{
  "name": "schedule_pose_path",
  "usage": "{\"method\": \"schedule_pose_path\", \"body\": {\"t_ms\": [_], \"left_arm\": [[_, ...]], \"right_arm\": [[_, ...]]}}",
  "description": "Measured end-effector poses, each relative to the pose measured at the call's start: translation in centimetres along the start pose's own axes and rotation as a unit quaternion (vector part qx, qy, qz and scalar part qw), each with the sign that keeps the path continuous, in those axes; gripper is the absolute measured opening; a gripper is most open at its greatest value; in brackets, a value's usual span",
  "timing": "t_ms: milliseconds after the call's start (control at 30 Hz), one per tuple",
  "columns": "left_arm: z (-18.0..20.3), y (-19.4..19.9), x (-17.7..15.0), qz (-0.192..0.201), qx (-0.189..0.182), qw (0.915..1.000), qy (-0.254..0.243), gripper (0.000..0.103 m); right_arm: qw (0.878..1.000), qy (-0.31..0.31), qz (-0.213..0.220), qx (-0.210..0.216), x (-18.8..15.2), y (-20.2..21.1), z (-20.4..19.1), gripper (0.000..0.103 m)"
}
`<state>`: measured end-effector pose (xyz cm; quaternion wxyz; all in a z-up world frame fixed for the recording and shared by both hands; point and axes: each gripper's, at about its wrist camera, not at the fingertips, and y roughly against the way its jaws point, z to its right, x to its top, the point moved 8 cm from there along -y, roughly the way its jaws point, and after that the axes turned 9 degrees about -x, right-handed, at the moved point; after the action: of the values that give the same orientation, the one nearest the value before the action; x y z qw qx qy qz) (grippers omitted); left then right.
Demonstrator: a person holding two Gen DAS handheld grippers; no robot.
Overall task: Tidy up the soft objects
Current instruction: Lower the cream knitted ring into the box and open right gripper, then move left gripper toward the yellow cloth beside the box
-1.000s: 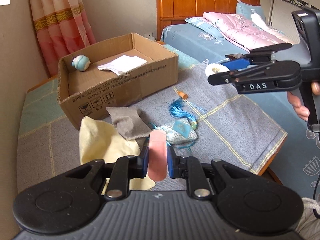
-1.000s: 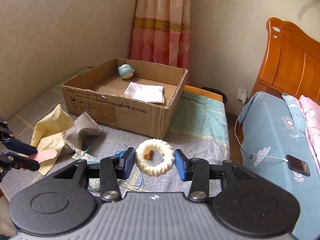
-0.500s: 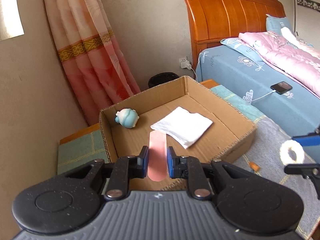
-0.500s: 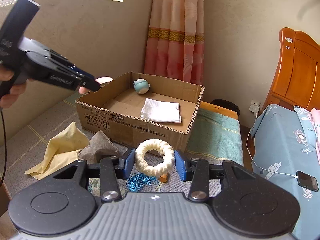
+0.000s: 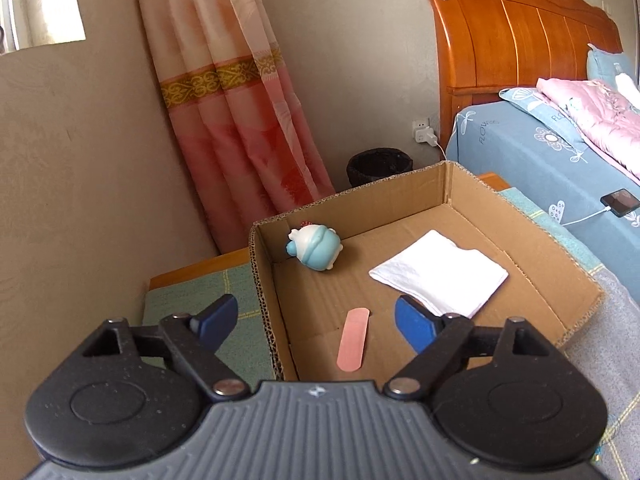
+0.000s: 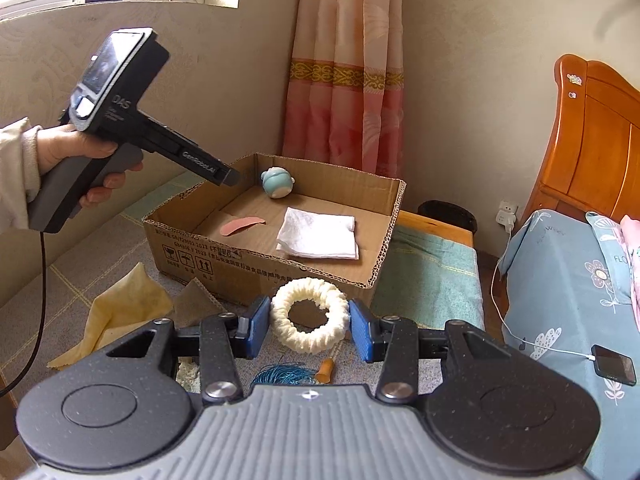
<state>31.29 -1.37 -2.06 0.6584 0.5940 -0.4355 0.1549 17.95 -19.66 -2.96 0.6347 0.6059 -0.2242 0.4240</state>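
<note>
The left gripper [image 5: 316, 320] jaws are opening, empty: the pink strip [image 5: 353, 339] they gripped a second ago now lies inside the cardboard box [image 5: 576, 280], one item stowed. The right gripper [image 6: 306, 326] clamps the white fluffy ring [image 6: 309, 320] just before the box.

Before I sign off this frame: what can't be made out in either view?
- Print on the cardboard box: right wrist view, too small and warped to read.
- Yellow cloth and grey cloth: right wrist view, partly hidden behind the right gripper; absent from the left view.
- Blue tassel: cut off by the gripper body.
- Left gripper fingers: hidden in the right view by its own body.
</note>
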Motion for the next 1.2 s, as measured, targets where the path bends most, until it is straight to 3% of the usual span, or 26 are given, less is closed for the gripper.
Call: {"method": "schedule_pose_path", "body": {"t_ms": [67,533,933,1000,1067,1100,1200], "left_arm": [[0.6,1.8,-0.3,0.01,-0.003,0.9999,-0.004,0.096],[4.7,11.5,-7.6,0.028,0.001,0.9984,0.05,0.101],[3.7,13.8,-11.3,0.03,0.029,0.9956,0.083,0.101],[3.4,14.0,-11.5,0.032,0.03,0.9949,0.09,0.101],[3.3,14.1,-11.6,0.033,0.03,0.9947,0.093,0.101],[3.3,14.1,-11.6,0.033,0.031,0.9946,0.093,0.101],[3.4,14.3,-11.7,0.034,0.029,0.9946,0.093,0.101]], "right_arm": [[1.0,-0.003,-0.002,-0.002,0.2,-0.3,0.1,0.048],[0.999,-0.041,-0.005,0.004,3.7,-3.1,0.6,0.048],[1.0,-0.024,-0.015,-0.01,8.4,-8.5,-0.8,0.049],[1.0,-0.024,-0.013,-0.012,8.9,-9.0,-1.0,0.055],[0.999,-0.029,-0.007,-0.016,9.2,-9.3,-1.2,0.095],[0.999,-0.033,-0.005,-0.015,9.3,-9.3,-1.2,0.103],[0.999,-0.046,-0.003,-0.007,9.4,-8.9,-1.3,0.103]]}}
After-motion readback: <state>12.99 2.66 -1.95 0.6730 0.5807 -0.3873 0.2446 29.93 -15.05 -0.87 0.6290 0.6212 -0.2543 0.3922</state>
